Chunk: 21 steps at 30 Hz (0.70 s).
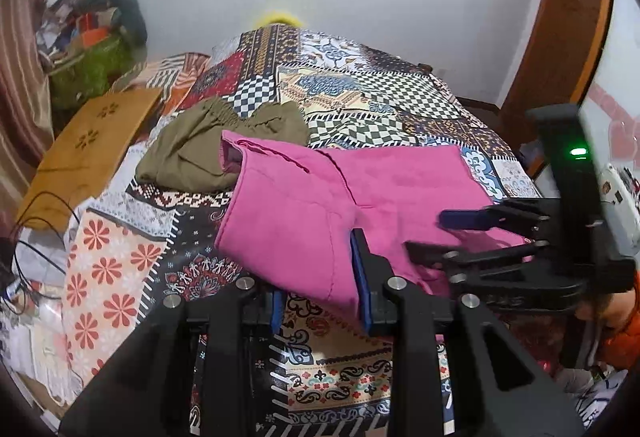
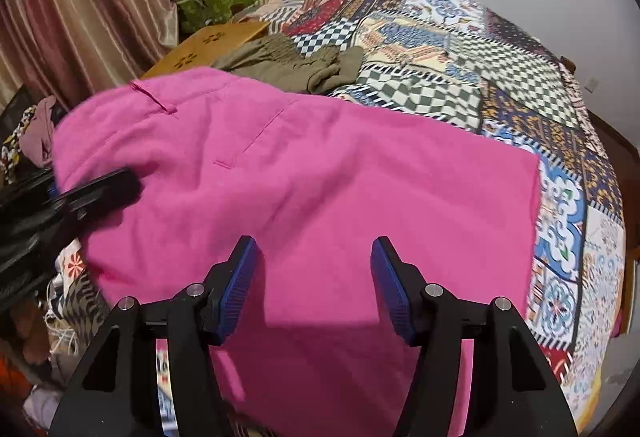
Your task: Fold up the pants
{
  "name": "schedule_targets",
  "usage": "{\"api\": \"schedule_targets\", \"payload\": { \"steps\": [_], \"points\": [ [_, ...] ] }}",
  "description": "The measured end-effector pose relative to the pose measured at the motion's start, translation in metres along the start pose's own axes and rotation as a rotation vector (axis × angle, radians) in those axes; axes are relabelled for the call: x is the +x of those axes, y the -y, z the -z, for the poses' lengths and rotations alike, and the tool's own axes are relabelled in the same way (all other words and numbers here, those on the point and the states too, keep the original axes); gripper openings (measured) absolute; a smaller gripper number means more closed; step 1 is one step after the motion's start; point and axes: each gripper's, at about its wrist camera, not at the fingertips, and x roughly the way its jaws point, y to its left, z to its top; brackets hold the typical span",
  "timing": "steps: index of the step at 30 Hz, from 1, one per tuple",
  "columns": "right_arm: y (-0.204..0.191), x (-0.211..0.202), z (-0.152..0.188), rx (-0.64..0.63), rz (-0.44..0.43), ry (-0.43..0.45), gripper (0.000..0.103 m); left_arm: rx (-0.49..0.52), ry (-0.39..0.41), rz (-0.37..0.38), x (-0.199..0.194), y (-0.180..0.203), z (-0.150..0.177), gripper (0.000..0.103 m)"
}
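Pink pants (image 1: 304,205) lie partly folded on the patchwork bedspread (image 1: 360,93); they fill the middle of the right wrist view (image 2: 320,173). My left gripper (image 1: 320,277) is open, its fingers either side of the pants' near edge. My right gripper (image 2: 314,285) is open just above the pink cloth; it also shows in the left wrist view (image 1: 430,233), over the pants' right part. The left gripper shows at the left edge of the right wrist view (image 2: 100,189).
Olive-green pants (image 1: 224,145) lie crumpled behind the pink ones, also seen in the right wrist view (image 2: 296,65). An orange board (image 1: 88,153) and a pile of bags (image 1: 92,49) sit at the left. Cables (image 1: 36,237) lie at the near left.
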Motion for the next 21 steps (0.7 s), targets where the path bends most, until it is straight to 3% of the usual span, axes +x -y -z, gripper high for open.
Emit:
{"api": "schedule_targets", "payload": {
  "steps": [4,11,15,21],
  "points": [
    [-0.006,0.016,0.001,-0.024,-0.033,-0.064,0.056,0.008,0.000,0.020,-0.003,0.005,-0.001,0.028],
    [-0.006,0.010,0.004,-0.030,-0.060,-0.074,0.056,0.060,0.028,0.017,-0.009,0.021,-0.011,0.028],
    [0.007,-0.012,0.010,0.014,-0.075,-0.028,0.056,0.116,0.042,0.021,-0.014,0.036,-0.018,0.028],
    [0.034,-0.055,0.031,0.046,-0.007,0.052,0.056,0.190,0.063,0.043,-0.018,0.061,-0.024,0.028]
  ]
}}
